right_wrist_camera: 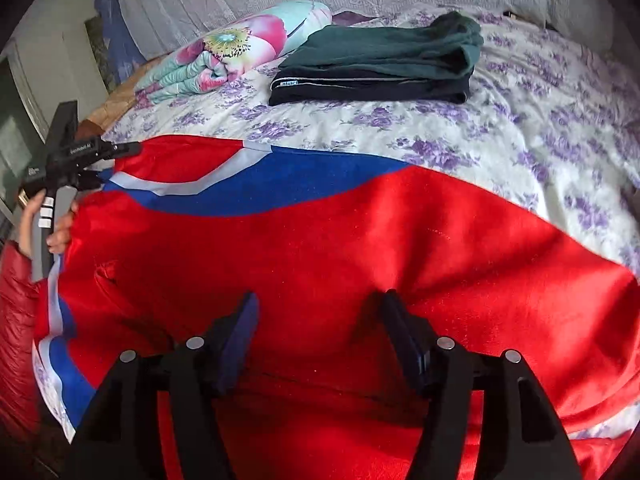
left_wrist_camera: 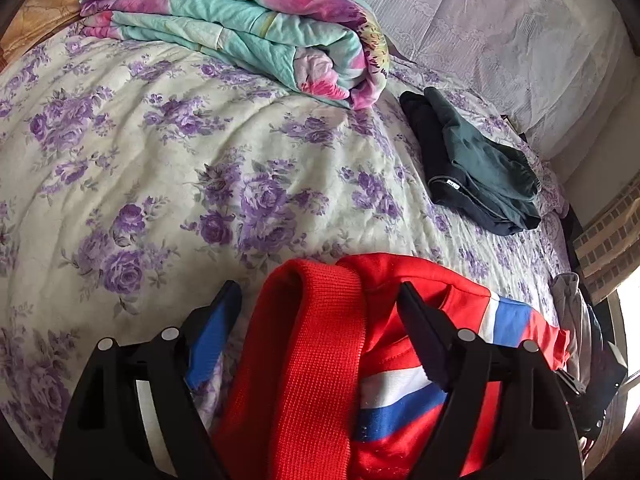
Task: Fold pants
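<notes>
Red pants (right_wrist_camera: pixel 340 248) with blue and white side stripes lie spread across the floral bed. In the left wrist view their ribbed red waistband (left_wrist_camera: pixel 304 360) sits between the wide-apart fingers of my left gripper (left_wrist_camera: pixel 320 292), which is open. My right gripper (right_wrist_camera: pixel 318 300) is open too, its fingers resting over the red fabric near its lower edge. The left gripper also shows in the right wrist view (right_wrist_camera: pixel 100 160), at the pants' left end, held by a hand.
A folded stack of dark green and black garments (left_wrist_camera: pixel 476 168) lies on the bed (left_wrist_camera: pixel 160 160), also in the right wrist view (right_wrist_camera: pixel 380 64). A folded teal and pink floral quilt (left_wrist_camera: pixel 248 28) lies behind. Pale pillows (left_wrist_camera: pixel 500 28) line the headboard side.
</notes>
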Demonstrator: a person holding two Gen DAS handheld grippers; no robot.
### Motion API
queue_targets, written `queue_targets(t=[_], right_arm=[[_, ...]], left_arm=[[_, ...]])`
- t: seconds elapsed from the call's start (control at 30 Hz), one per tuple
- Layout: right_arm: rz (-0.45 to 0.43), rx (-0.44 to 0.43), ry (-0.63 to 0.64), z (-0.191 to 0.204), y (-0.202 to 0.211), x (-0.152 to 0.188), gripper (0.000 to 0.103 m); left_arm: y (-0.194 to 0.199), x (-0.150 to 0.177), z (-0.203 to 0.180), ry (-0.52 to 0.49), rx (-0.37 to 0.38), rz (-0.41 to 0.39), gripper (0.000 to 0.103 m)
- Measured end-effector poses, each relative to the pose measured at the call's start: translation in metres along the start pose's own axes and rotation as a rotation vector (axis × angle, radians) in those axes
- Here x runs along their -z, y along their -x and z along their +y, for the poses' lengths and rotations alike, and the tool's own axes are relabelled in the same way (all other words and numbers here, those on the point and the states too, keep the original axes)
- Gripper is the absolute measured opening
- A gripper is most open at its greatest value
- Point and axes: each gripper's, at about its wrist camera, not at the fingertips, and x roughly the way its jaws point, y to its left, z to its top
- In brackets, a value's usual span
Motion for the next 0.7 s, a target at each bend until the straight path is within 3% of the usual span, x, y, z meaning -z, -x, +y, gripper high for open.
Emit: queue_targets(t=[0.1,0.17,0.27,0.33,0.4,0.47,0.57,0.7], right_arm=[[-0.082,-0.083,0.075,0.026,0.035,0.002,0.065],[-0.108,-0.160,0.160,0.054,0.052,0.009,0.066],[-0.018,-0.250,0.265,0.097,0.040,0.031,0.070],[0.088,-0.236,0.315,0.114,0.011,0.049,0.072],[0.053,-0.204,0.340,0.115,0.012,0.057,0.072],[0.058,-0.224,0.298,0.106,0.030,0.054,0.072],[-0.005,-0.234,0.168,0.065,0.072,0.058,0.072],[-0.055,-0.084,-0.111,-0.023,0.129,0.091,0.072]], left_arm=[[0.013,0.004,0.001,-0.021,-0.005,-0.023,0.078],[0.023,0.008,0.005,-0.020,-0.024,-0.033,0.086],[0.033,0.013,0.014,0.004,-0.029,-0.039,0.088],[0.035,0.019,0.021,0.020,-0.073,-0.044,0.088],[0.036,0.026,0.027,0.041,-0.080,-0.041,0.088],[0.045,0.033,0.033,0.066,-0.055,-0.056,0.088],[0.055,0.041,0.043,0.114,-0.010,-0.073,0.091],[0.061,0.046,0.043,0.129,-0.008,-0.087,0.091]])
